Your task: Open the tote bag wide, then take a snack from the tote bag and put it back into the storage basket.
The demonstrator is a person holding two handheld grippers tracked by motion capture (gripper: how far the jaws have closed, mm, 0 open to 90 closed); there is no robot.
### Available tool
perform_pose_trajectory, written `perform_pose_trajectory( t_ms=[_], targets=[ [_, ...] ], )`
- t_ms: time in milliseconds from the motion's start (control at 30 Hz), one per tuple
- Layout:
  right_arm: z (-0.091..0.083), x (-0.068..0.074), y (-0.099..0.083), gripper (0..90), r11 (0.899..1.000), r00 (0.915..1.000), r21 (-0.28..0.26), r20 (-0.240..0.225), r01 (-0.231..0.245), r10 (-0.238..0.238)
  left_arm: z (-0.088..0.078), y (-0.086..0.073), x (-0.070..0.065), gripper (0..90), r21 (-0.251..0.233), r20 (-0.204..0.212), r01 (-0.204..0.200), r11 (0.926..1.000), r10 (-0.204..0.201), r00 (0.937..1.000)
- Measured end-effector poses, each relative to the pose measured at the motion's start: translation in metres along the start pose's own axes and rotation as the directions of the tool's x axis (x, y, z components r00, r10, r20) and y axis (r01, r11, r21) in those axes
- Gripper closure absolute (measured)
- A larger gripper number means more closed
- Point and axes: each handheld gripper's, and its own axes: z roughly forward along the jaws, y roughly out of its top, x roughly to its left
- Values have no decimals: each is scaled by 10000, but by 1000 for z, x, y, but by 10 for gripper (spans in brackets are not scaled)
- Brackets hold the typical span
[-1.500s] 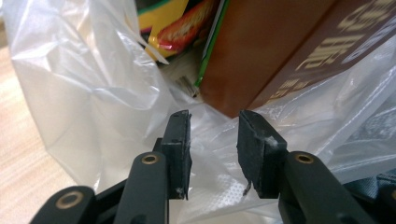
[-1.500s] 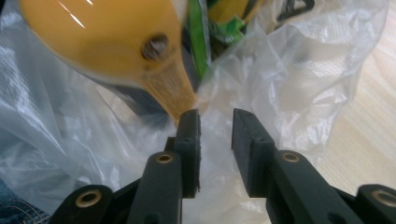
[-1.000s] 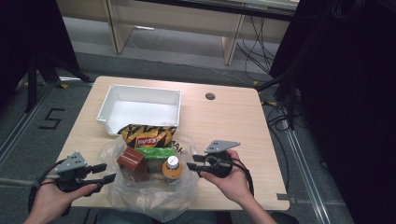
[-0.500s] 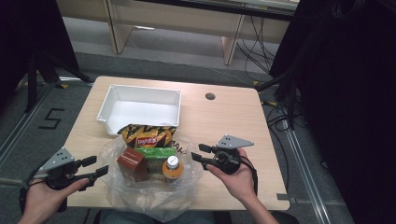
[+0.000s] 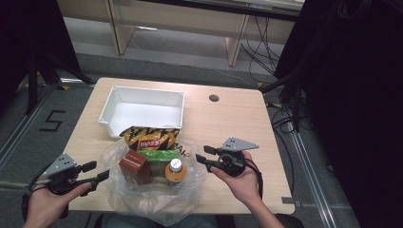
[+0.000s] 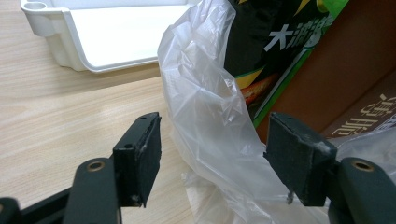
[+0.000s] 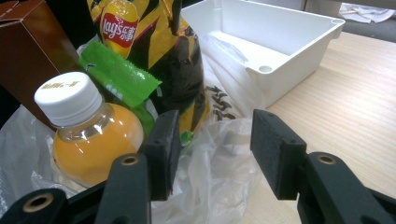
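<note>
At lower left, the left tool [image 5: 97, 172] is held spread beside the bag [image 5: 157, 202]; at lower right, the right tool [image 5: 203, 155] is spread, nothing gripped.

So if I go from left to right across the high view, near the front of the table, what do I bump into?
Left gripper → brown box → orange drink bottle → right gripper.
</note>
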Motion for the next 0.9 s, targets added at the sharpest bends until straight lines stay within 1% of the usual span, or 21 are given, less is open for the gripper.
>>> perform_pose_trajectory(
  t_ms=[33, 67, 100, 133, 200, 300, 333, 367, 433, 467, 533, 567, 600, 633, 667, 700, 733, 767, 833, 867, 900],
  targets=[
    [0, 2, 0, 531, 9997, 9997, -55, -35, -238, 238, 0, 0, 0, 351, 21, -7, -37, 10000, 37, 10000],
    [0, 3, 0, 529, 9996, 9996, -25, -77, -283, 283, 0, -1, 0, 351, 41, 13, -77, 10000, 77, 10000],
    [0, 3, 1, 527, 9997, 9997, -105, -102, -210, 209, 0, 0, 0, 351, 25, 8, -75, 10000, 75, 10000],
    [-1, 3, 1, 526, 9999, 9999, -38, 62, -125, 125, 0, 0, 0, 351, -19, -11, -50, 10000, 50, 10000],
    [-2, 1, 2, 526, 9999, 9999, -94, -77, 70, -70, 0, 1, 0, 351, -91, -11, -30, 10000, 30, 10000],
    [-1, 1, 3, 526, 9998, 10000, -186, -25, 84, -84, 0, 1, 0, 352, -111, -125, 21, 9999, -22, 9999],
    [0, 0, 3, 526, 9997, 9995, -136, -252, 183, -187, -1, 2, 0, 352, -148, -171, 29, 9999, -31, 9998],
    [0, 1, 3, 526, 9999, 9999, -120, -138, 28, -30, -1, 2, 1, 353, -180, -214, 51, 9998, -55, 9998],
    [0, 4, 4, 528, 9999, 9998, -68, -185, -78, 76, -2, 4, 1, 357, -316, -206, 42, 9995, -48, 9998],
    [1, 3, 6, 529, 9998, 9998, -127, -162, 125, -127, -4, 5, 0, 361, -362, -255, 57, 9993, -66, 9997],
    [1, 3, 7, 529, 9997, 9996, -122, -190, 215, -217, -5, 6, 0, 363, -478, -229, 3, 9989, -14, 9997],
    [1, 6, 12, 534, 9994, 9994, -129, -142, 327, -329, -5, 6, 0, 369, -515, -228, -21, 9987, 9, 9997],
    [1, 6, 12, 534, 9994, 9994, -129, -142, 327, -329, -5, 7, 0, 369, -531, -197, -38, 9986, 28, 9998],
    [0, 7, 16, 538, 9989, 9989, -145, -142, 446, -448, -6, 8, -1, 372, -615, -176, 4, 9981, -15, 9998],
    [1, 6, 18, 540, 9962, 9965, -280, -51, 827, -828, -6, 9, -2, 374, -650, -155, -35, 9979, 25, 9999],
    [1, 6, 18, 540, 9962, 9965, -280, -51, 827, -828, -6, 9, -2, 376, -650, -155, -35, 9979, 25, 9999],
    [0, 8, 20, 541, 9981, 9982, -158, -87, 598, -600, -6, 10, -3, 376, -689, -105, -104, 9976, 97, 9999],
    [0, 10, 22, 541, 9979, 9982, -263, -88, 594, -596, -6, 10, -4, 379, -630, -132, -145, 9979, 137, 9998],
    [2, 11, 30, 540, 9948, 9962, -540, 27, 866, -865, -4, 11, -5, 384, -618, -86, -230, 9978, 226, 9997],
    [1, 11, 33, 540, 9939, 9946, -380, -69, 1037, -1040, -3, 11, -6, 385, -610, -31, -262, 9978, 260, 9997],
    [2, 12, 36, 538, 9951, 9959, -406, -94, 898, -903, -2, 11, -6, 386, -584, -5, -270, 9979, 270, 9996]
  ],
)
